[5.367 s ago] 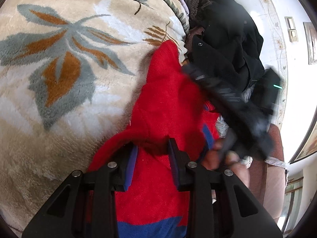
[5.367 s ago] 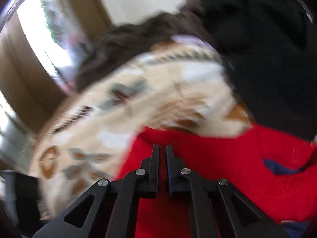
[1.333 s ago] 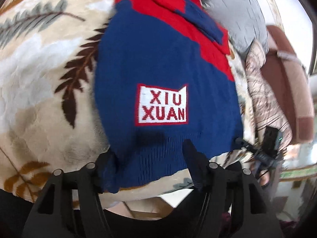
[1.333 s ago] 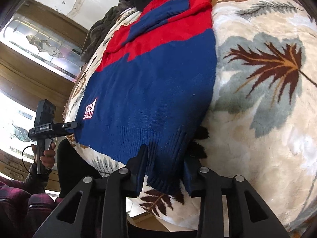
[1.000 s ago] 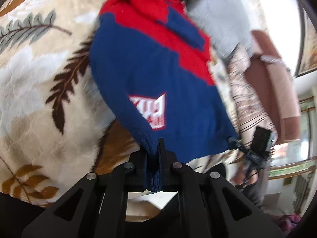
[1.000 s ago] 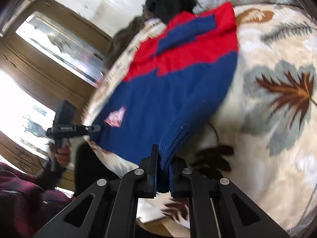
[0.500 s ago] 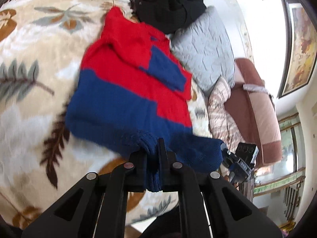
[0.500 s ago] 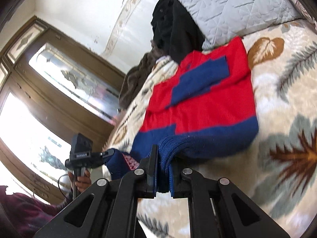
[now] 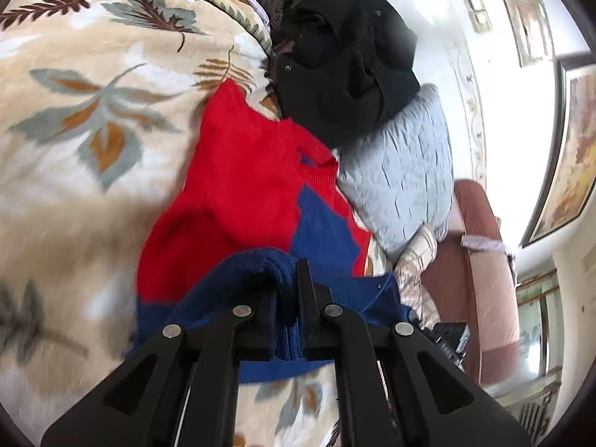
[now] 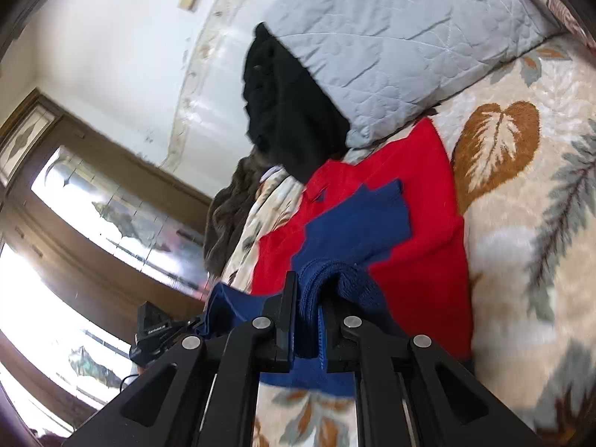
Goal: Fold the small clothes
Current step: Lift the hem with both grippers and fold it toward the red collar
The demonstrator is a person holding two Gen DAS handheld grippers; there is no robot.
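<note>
With both sets of jaws clamped on the sweater [image 9: 242,186] hem, you are carrying it toward the collar: be keeping left gripper [image 9: 288,313] and right gripper [image 10: 307,320] level, edges aligned on the bed [image 9: 74,149].

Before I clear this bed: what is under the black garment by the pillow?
The black garment lies over a corner of the grey quilted pillow and the leaf-print blanket, its edge against the red and blue sweater. Anything beneath it stays covered.

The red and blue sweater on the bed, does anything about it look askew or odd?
Nothing damaged. The sweater is mid-fold: its blue hem is bunched, pinched by both grippers, left and right, over the red part.
</note>
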